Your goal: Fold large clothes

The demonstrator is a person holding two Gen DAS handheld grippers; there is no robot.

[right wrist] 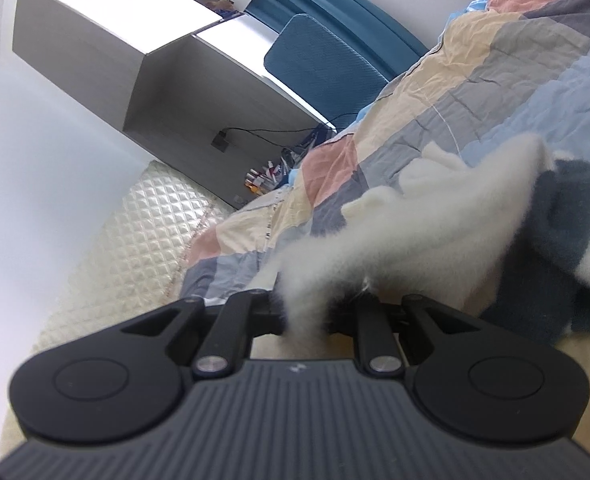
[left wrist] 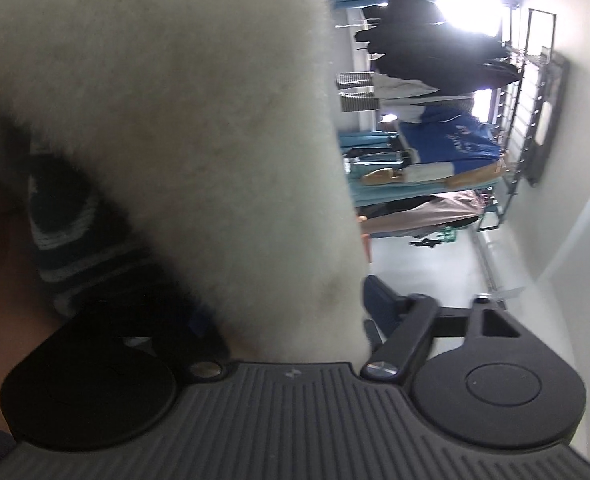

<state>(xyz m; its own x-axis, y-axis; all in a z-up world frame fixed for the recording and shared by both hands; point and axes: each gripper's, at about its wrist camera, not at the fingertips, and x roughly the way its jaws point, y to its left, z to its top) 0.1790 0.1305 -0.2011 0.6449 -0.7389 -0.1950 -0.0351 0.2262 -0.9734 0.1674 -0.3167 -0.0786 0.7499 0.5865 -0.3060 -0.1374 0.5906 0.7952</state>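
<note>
The right claw [right wrist: 307, 316] pinches the fluffy white coat [right wrist: 435, 216] over the bed [right wrist: 475, 80]. The left claw [left wrist: 295, 320] has coat between its fingers; grip unclear. Folding looks barely started.

Patchwork bed under fleece

Ahead of the tool, the checked quilt [right wrist: 475, 92] covers the bed; a white-and-navy fleece garment [right wrist: 435, 216] lies on it.

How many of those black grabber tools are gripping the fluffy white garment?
2. The right gripper is pinched shut on a fold of the white fleece over the patchwork quilt. The left gripper has fleece between its jaws; its fingertips are hidden.
</note>
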